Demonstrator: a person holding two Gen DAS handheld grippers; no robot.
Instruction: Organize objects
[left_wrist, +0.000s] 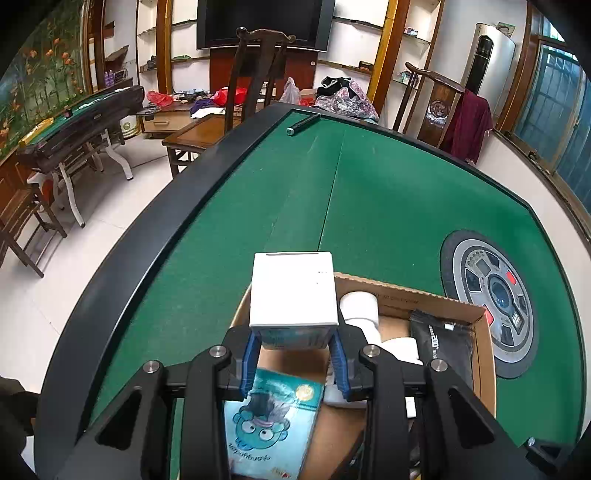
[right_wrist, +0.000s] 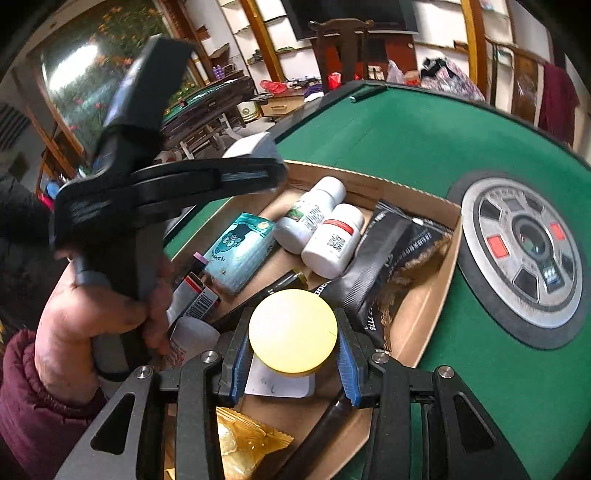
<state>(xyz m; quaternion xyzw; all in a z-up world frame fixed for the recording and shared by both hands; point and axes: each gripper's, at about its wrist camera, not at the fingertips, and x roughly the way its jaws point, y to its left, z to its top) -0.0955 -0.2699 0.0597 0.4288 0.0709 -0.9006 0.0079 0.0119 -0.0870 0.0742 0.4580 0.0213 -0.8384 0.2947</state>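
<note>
Right claw (right_wrist: 291, 363) clamps a round yellow lid (right_wrist: 292, 334); left claw (left_wrist: 293, 354) clamps a white box (left_wrist: 293, 291) above the cardboard tray (left_wrist: 485, 354)

- The left hand-held gripper (left_wrist: 294, 341) has its blue-padded fingers (left_wrist: 248, 354) closed against the sides of a white box (left_wrist: 293, 291), which it holds raised.
- The person's left hand (right_wrist: 96, 325), in a maroon sleeve, is wrapped around that gripper's handle.
- The right hand-held gripper (right_wrist: 293, 365) clamps a round yellow lid (right_wrist: 293, 334) between its blue pads (right_wrist: 347, 369).
</note>
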